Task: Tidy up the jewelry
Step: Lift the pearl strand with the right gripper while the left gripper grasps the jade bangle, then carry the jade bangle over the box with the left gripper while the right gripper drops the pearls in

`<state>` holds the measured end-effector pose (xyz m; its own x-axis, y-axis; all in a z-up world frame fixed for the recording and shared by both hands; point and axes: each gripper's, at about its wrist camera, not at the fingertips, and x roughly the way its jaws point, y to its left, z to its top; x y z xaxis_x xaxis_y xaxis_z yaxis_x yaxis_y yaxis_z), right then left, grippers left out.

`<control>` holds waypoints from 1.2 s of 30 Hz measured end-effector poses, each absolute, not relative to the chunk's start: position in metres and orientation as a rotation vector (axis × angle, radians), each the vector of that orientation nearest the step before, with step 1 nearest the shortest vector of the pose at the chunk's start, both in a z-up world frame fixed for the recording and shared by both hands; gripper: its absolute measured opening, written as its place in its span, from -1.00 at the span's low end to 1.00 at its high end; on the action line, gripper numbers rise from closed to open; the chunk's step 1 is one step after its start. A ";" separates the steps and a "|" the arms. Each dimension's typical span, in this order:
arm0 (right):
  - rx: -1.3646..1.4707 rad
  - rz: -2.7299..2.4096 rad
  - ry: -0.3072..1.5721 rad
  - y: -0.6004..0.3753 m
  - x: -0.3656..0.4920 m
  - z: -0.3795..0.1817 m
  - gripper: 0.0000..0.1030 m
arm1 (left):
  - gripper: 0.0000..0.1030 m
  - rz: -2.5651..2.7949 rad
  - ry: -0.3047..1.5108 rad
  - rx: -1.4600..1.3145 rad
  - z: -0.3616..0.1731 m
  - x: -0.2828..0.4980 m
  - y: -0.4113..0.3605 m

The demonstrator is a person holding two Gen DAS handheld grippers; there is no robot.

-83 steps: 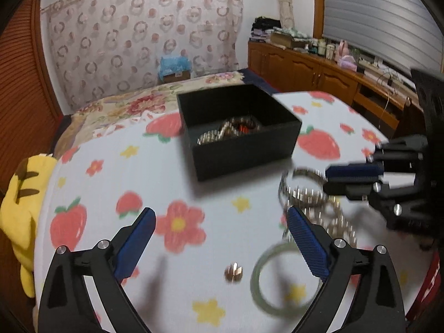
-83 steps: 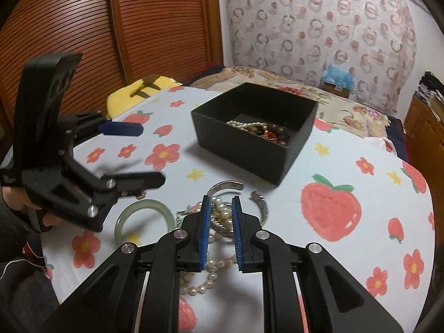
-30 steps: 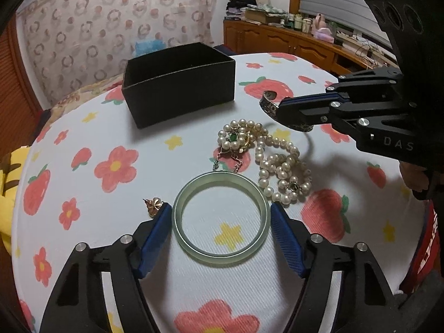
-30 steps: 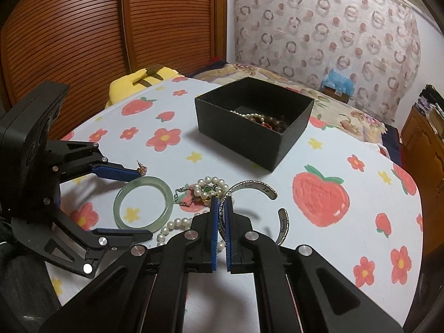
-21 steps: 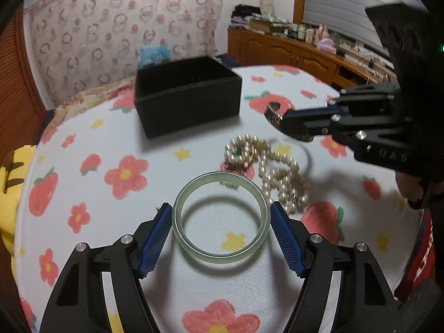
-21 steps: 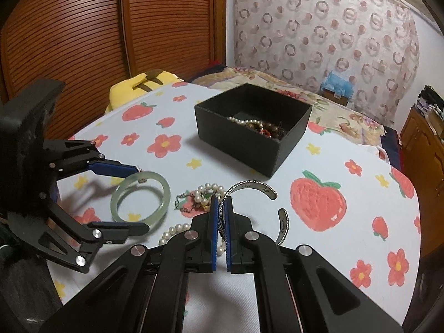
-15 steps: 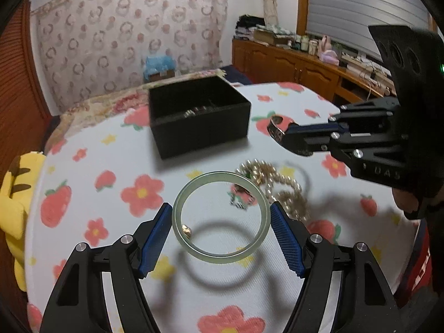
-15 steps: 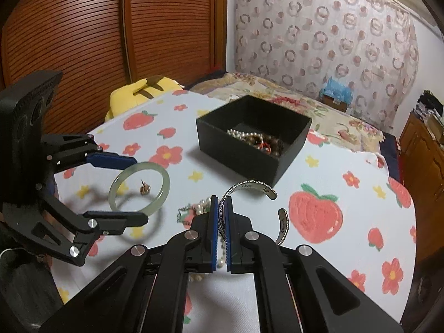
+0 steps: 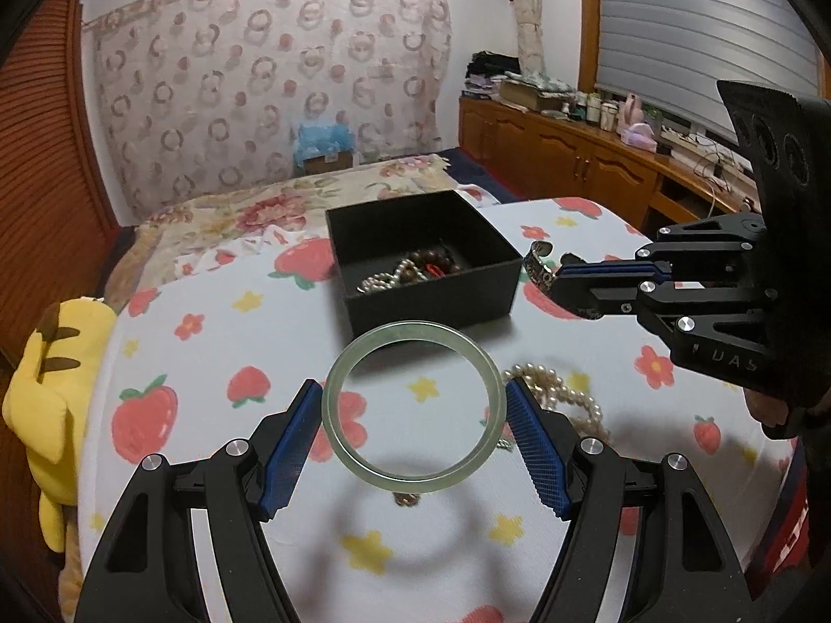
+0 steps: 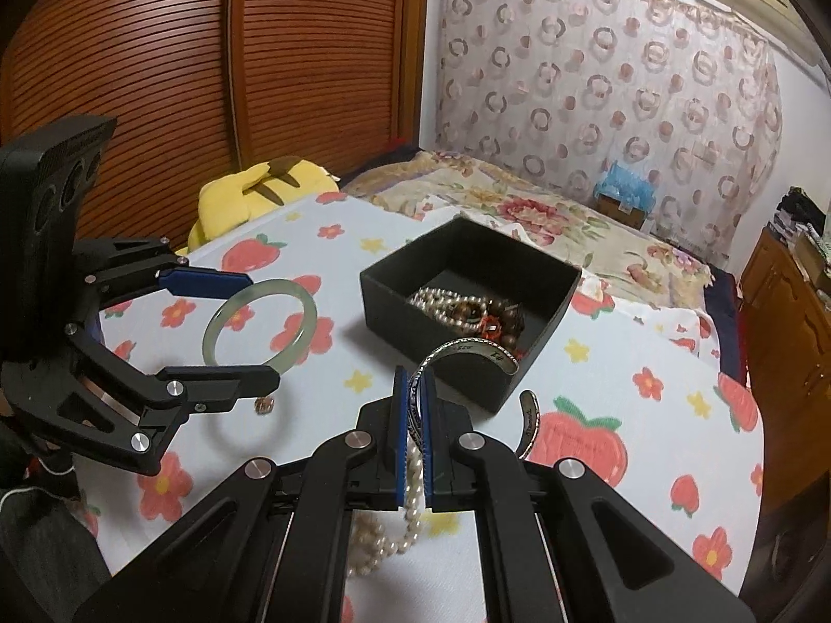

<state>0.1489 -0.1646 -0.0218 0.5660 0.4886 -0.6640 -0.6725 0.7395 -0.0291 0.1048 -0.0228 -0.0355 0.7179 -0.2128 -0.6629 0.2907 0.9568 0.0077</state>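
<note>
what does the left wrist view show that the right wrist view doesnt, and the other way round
Only the left wrist view: the wooden cabinets by the window. Only the right wrist view: the slatted wooden doors. Both: the green bangle in the left gripper, the silver cuff in the right gripper, the black box, the pearls.

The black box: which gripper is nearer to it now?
Right. The right gripper, holding the silver cuff, is beside the black box; the left gripper, holding the jade bangle, is farther back.

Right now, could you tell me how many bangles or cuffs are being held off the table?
2: the green jade bangle in the left gripper, the silver cuff in the right gripper. More jewelry may lie hidden in the black box.
</note>
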 end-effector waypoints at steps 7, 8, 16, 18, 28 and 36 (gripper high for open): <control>-0.294 0.677 0.676 -0.152 0.172 -0.014 -0.90 | 0.34 -0.264 0.706 0.097 -0.035 0.115 -0.011; -0.294 0.673 0.673 -0.151 0.176 -0.013 -0.90 | 0.34 -0.263 0.706 0.094 -0.036 0.117 -0.010; -0.221 0.678 0.695 -0.136 0.219 -0.008 -0.89 | 0.34 -0.248 0.697 0.076 -0.029 0.135 0.001; -0.217 0.677 0.707 -0.131 0.225 -0.011 -0.89 | 0.34 -0.241 0.692 0.078 -0.025 0.140 0.003; -0.157 0.683 0.760 -0.132 0.244 -0.031 -0.84 | 0.34 -0.220 0.682 0.083 -0.014 0.162 0.007; -0.137 0.655 0.736 -0.155 0.234 -0.029 -0.84 | 0.34 -0.220 0.684 0.105 -0.009 0.183 -0.007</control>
